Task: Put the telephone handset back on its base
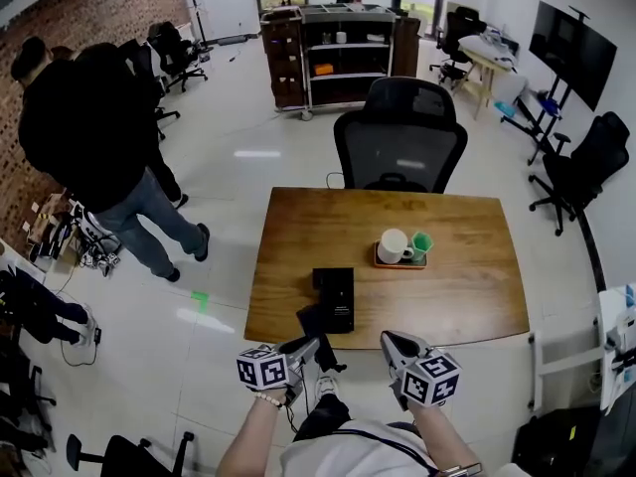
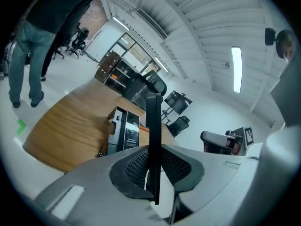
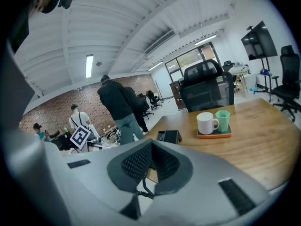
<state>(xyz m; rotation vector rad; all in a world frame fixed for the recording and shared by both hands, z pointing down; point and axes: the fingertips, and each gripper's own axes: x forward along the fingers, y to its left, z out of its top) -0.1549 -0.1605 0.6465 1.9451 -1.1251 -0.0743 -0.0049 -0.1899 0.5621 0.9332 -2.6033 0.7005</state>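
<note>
Tray (image 1: 381, 263) right of centre on the table (image 1: 467, 306) carries a white mug (image 1: 394, 245) and a green cup (image 1: 422, 243). Left gripper (image 2: 153, 154) clamps the black handset (image 1: 315, 318) at lower middle, just below the base (image 1: 336, 291). Right gripper (image 3: 151, 149) is pinched closed, empty.

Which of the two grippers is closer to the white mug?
Right. The right gripper is at the table's near edge, straight in line with the white mug; the left gripper, holding the handset, sits further left, by the phone base.
</note>
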